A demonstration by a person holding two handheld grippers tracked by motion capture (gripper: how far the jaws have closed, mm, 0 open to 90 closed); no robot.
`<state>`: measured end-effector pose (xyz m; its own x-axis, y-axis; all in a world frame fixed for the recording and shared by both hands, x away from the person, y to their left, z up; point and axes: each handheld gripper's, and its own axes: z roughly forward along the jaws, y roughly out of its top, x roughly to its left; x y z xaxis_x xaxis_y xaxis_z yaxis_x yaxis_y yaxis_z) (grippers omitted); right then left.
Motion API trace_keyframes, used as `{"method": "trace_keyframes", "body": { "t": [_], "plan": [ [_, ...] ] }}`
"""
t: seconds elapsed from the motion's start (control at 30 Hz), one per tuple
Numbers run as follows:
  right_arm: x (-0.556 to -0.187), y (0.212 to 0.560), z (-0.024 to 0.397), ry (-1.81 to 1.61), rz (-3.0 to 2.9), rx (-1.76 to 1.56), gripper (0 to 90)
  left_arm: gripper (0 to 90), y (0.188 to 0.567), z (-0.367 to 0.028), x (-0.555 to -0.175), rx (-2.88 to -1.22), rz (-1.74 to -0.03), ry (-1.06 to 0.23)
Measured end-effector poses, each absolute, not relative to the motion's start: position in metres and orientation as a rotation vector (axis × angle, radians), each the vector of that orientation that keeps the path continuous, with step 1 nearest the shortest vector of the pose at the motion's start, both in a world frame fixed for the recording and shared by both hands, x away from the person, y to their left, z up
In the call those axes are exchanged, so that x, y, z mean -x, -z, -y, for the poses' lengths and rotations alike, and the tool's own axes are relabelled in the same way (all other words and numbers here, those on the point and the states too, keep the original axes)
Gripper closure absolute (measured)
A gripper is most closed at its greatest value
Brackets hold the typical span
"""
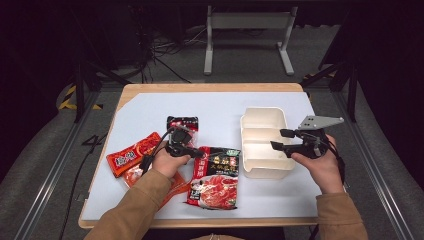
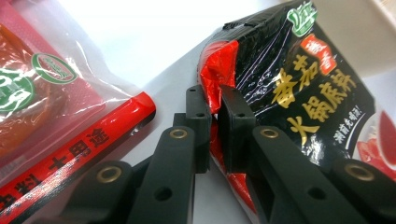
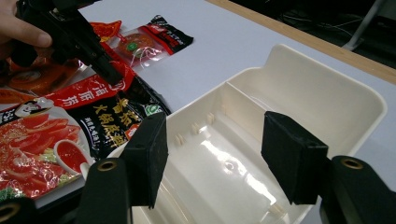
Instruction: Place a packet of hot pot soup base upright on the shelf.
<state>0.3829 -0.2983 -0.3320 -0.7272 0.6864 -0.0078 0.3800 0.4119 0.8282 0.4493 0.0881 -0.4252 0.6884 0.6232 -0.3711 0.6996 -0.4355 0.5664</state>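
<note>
Left gripper clamped on a soup-base packet; right gripper spread above a white bin.

At the table's 9 o'clock side lies an orange-red packet [image 1: 134, 154], with a small black-and-red packet [image 1: 183, 123] toward 12 o'clock of the left hand [image 1: 167, 162]. The left gripper [image 2: 213, 109] has its jaws pinched together on the red upper-left corner of the large black packet [image 1: 216, 176], which lies flat near the table's 6 o'clock edge, just beside the white divided bin [image 1: 263, 141]. At 3 o'clock the right hand [image 1: 322, 167] holds the right gripper [image 3: 212, 154] with jaws wide apart, grasping nothing, over the bin's near compartment.
</note>
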Motion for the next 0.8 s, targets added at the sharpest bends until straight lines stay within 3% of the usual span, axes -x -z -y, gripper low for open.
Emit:
{"method": "trace_keyframes", "body": {
  "t": [0.43, 0.8],
  "plan": [
    [-0.380, 0.328, 0.303, -1.242, -2.300, -0.919, 41.8, 86.2, 0.395, -0.095, -0.431, -2.063, -1.010, 0.072],
    [-0.377, 0.324, 0.302, -1.250, -2.292, -0.906, 42.1, 87.0, 0.360, -0.100, -0.404, -1.944, -0.900, 0.002]
  ]
}}
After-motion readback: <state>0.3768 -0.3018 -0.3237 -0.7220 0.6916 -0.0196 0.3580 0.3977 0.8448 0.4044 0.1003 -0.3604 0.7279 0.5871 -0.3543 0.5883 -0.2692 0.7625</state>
